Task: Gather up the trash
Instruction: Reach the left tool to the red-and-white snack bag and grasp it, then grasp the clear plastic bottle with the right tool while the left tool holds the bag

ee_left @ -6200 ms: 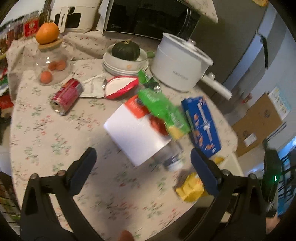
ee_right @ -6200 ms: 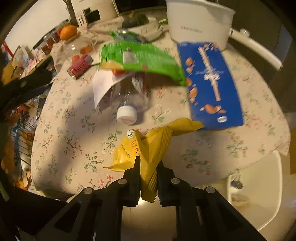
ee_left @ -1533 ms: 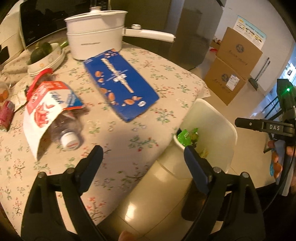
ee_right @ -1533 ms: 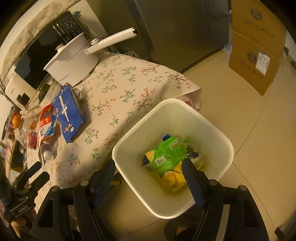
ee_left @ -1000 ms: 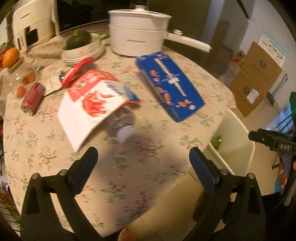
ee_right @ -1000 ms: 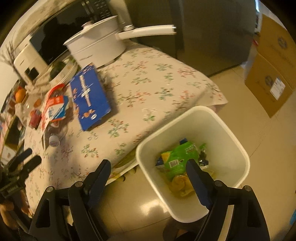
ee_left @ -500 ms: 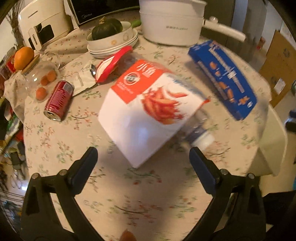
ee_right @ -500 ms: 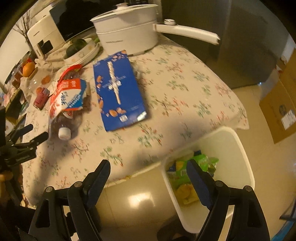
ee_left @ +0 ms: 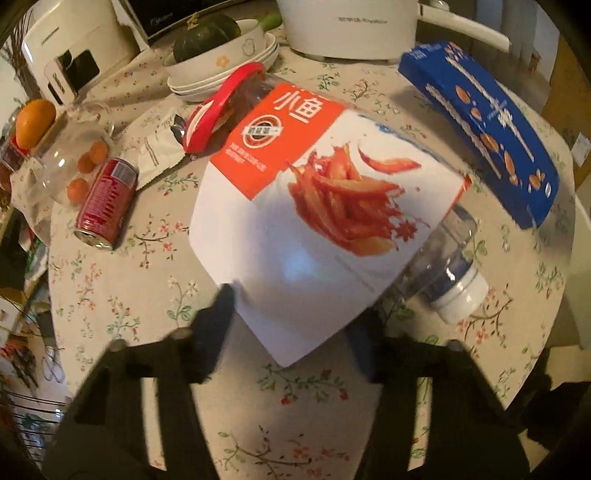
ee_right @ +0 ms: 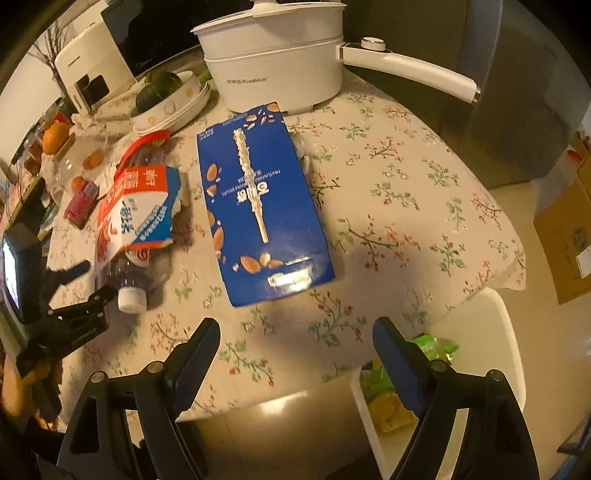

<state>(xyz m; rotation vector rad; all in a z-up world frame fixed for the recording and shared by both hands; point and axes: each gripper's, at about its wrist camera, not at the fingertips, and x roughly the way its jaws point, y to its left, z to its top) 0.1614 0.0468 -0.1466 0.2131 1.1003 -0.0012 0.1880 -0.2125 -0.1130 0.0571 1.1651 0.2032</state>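
Flowered tablecloth (ee_left: 122, 295) fills both views; left gripper (ee_left: 291, 314), jaws just closing around the snack bag (ee_left: 314, 221) at centre, should pinch its corner squarely; right gripper (ee_right: 295, 347) hangs wide.

The white and red snack bag (ee_left: 314, 206) carries two large white Chinese characters, 小鱼, on its red panel, above a round seal whose small print is too blurred to read. From the right wrist view, its other face shows blue and white Chinese lettering (not legible at this angle). The white electric pot (ee_right: 273, 55) bears a grey brand mark reading "Royalstar", with small characters before it. The blue box (ee_right: 258, 199) has white lettering running upside down, too small to make out. The microwave (ee_left: 162, 18) door shows a faint "Midea".
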